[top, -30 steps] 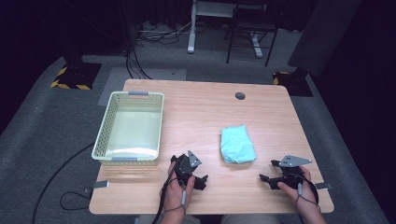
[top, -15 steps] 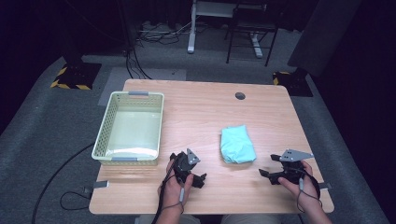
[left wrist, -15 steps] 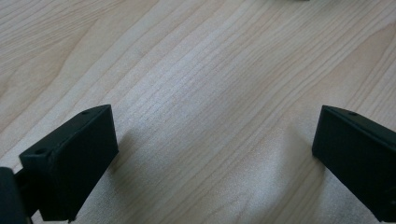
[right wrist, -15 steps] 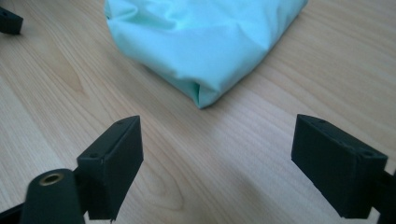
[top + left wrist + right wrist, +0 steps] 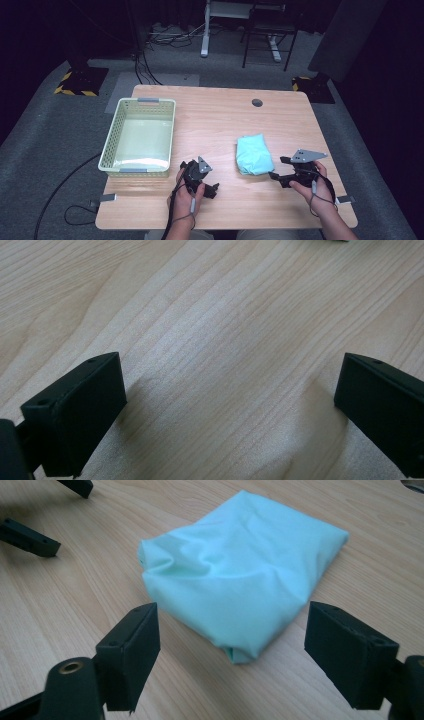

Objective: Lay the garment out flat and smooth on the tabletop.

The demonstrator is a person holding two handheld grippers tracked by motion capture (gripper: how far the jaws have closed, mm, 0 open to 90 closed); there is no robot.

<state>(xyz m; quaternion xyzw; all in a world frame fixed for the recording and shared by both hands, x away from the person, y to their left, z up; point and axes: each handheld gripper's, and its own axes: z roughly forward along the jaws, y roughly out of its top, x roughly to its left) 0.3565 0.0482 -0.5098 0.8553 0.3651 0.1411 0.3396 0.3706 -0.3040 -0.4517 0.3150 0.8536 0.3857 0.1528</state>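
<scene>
Cloth (image 5: 254, 154), pale turquoise and folded into a soft, rumpled bundle, lies on the wooden worktop (image 5: 220, 115) right of centre, toward the near edge. The right claw (image 5: 278, 169), held in the person's right hand (image 5: 309, 184) at the near right, points leftward at the bundle's near right corner and hangs just beside it, not touching; in the right gripper view its two black jaws stand wide apart with the cloth's near fold (image 5: 240, 580) framed between them but beyond the pads (the jaws have just been closing a little, with nothing gripped). The left claw (image 5: 210, 186), held in the left hand (image 5: 189, 192) near the middle of the near edge, sits low over bare wood; the left gripper view shows its jaws spread wide with only wood grain (image 5: 225, 365) between them. A pale green mesh basket (image 5: 115, 134) stands at the left of the worktop, well apart from the cloth, just beyond the left hand.
</scene>
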